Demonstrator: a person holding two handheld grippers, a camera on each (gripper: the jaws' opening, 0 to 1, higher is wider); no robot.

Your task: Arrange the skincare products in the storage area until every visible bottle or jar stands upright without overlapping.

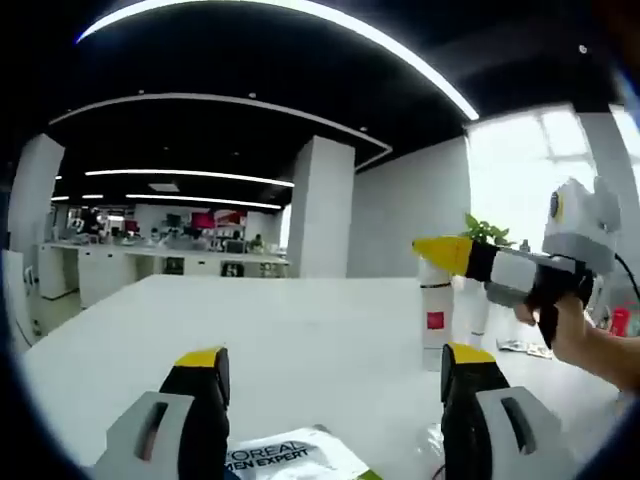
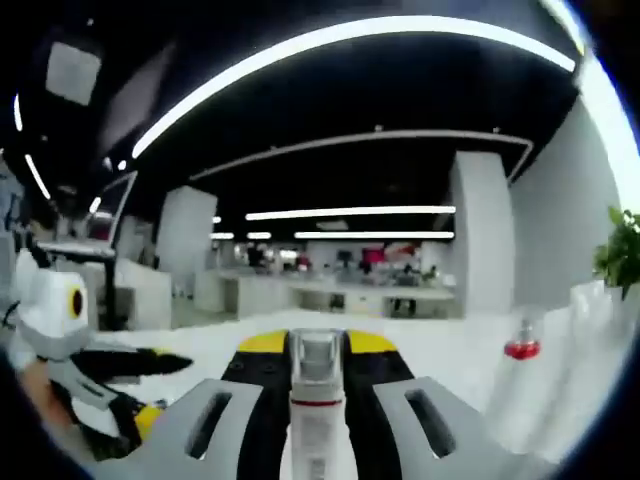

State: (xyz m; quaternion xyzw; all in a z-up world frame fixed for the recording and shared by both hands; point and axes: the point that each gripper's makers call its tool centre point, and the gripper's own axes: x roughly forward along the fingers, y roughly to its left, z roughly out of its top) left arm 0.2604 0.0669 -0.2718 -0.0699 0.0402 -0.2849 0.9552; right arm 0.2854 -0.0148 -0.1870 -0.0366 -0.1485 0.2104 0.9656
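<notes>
Two yellow-tipped jaws of the right gripper [image 2: 317, 375] pinch a white bottle [image 2: 316, 410] with a red band, standing upright between them. The left gripper [image 1: 335, 375] is spread wide with nothing between its jaws, over the white table [image 1: 300, 330]. A white packet [image 1: 290, 455] lies near, just below it. Far right stands a white tube [image 1: 435, 315] with a red mark.
</notes>
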